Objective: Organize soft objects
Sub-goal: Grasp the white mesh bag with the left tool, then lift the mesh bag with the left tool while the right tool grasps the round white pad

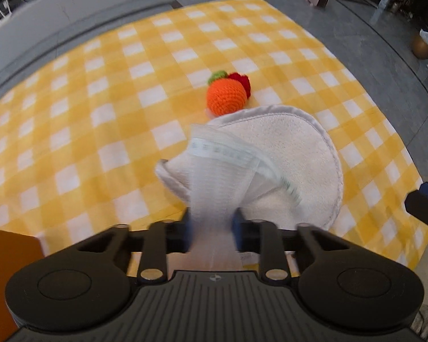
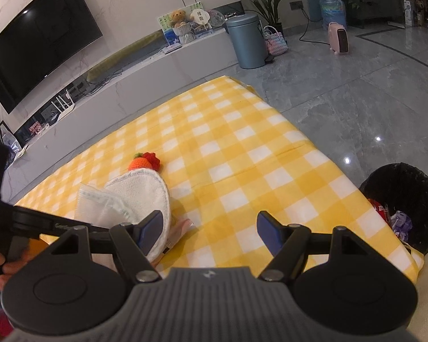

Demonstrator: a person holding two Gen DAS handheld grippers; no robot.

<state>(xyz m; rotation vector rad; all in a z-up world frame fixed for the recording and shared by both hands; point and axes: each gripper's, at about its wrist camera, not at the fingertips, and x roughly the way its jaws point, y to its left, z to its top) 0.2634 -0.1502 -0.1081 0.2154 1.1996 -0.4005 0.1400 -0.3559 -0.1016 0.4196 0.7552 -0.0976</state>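
**Left grips pouch, right idle**

Left gripper (image 1: 211, 228): jaws nearly closed, pinching the neck of a translucent zip pouch (image 1: 219, 171). The pouch lies over a round white terry pad (image 1: 294, 154) near the near edge of the yellow checked cloth (image 1: 100, 108). Just beyond the pad, mid-cloth: an orange crochet ball (image 1: 225, 97) touching a red crochet piece (image 1: 241, 81). Right gripper (image 2: 208, 232): jaws wide apart, nothing between them, over the cloth's near edge. Black bin (image 2: 402, 202) sits off the cloth's right edge.
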